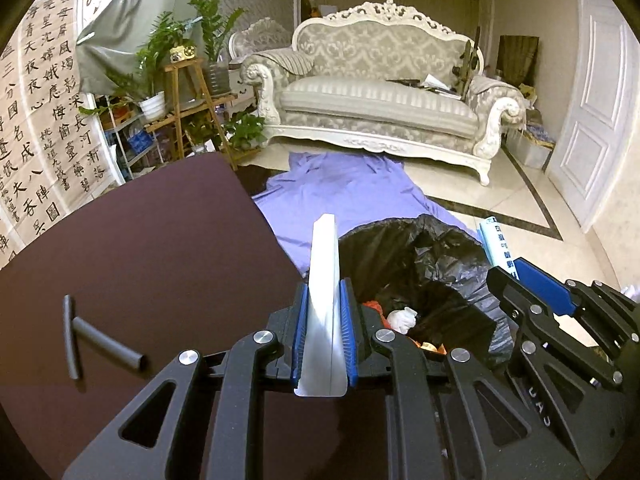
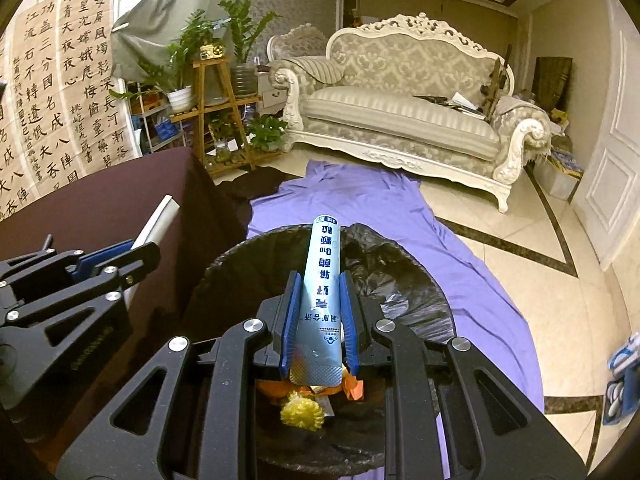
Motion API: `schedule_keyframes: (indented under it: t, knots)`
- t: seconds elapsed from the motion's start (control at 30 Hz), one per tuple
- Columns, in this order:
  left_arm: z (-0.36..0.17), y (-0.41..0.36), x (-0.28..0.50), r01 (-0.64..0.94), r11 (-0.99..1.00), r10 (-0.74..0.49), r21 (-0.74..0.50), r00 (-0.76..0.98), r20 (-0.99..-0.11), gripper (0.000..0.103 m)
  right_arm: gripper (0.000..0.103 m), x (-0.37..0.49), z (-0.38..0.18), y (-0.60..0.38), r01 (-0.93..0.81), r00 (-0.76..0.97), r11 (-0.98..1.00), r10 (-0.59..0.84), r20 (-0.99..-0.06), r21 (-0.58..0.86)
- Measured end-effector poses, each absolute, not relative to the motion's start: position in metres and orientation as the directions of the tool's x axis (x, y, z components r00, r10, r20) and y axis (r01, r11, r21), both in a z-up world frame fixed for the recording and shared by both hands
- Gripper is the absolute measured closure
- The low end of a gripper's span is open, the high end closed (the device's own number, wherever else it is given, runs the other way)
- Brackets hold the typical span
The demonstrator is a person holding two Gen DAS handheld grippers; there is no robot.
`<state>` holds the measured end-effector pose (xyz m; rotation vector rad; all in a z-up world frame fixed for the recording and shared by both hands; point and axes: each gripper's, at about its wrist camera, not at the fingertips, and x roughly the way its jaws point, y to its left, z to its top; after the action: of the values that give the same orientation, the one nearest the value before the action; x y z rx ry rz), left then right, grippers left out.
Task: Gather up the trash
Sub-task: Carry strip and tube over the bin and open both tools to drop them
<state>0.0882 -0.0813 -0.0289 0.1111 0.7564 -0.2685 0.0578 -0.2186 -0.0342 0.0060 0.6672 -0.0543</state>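
An ornate cream sofa (image 1: 380, 92) stands against the far wall, papers lying on its right end. A purple sheet (image 2: 400, 208) is spread on the tiled floor before it. Left of the sofa, potted plants (image 1: 160, 64) crowd a wooden stand (image 2: 218, 112) (calligraphy scrolls (image 1: 44, 112) hang beside).

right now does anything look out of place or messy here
Yes: a purple sheet lies crumpled on the floor beside the lined bin, and two black tubes lie loose on the dark table.
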Motion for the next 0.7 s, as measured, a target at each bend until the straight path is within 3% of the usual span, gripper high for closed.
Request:
schedule_keyframes:
  t: [0.3,0.37,0.5,0.57,0.7]
  knots:
    - [-0.034,-0.099,0.095,0.286,0.958,-0.185,0.021,0.674,-0.715,0.085,0.083,0.066,-0.04,-0.231,0.075,0.776,0.997,-0.059,-0.629,-0.001]
    - [-0.034,-0.101,0.097,0.281,0.959,-0.175,0.03,0.672,-0.719,0.081,0.082,0.066,-0.04,-0.234,0.08,0.776,0.997,-0.06,-0.627,0.003]
    - [-0.033,-0.102,0.095,0.268,0.962,-0.159,0.042,0.683,-0.713,0.047,0.076,0.063,-0.04,-0.238,0.101,0.779,0.995,-0.069,-0.623,0.016]
    - [-0.031,-0.101,0.094,0.258,0.965,-0.152,0.046,0.694,-0.704,0.043,0.07,0.061,-0.04,-0.24,0.11,0.78,0.994,-0.074,-0.622,0.021]
    - [-0.031,-0.101,0.093,0.254,0.966,-0.149,0.046,0.693,-0.706,0.038,0.07,0.059,-0.04,-0.242,0.116,0.778,0.993,-0.081,-0.623,0.015]
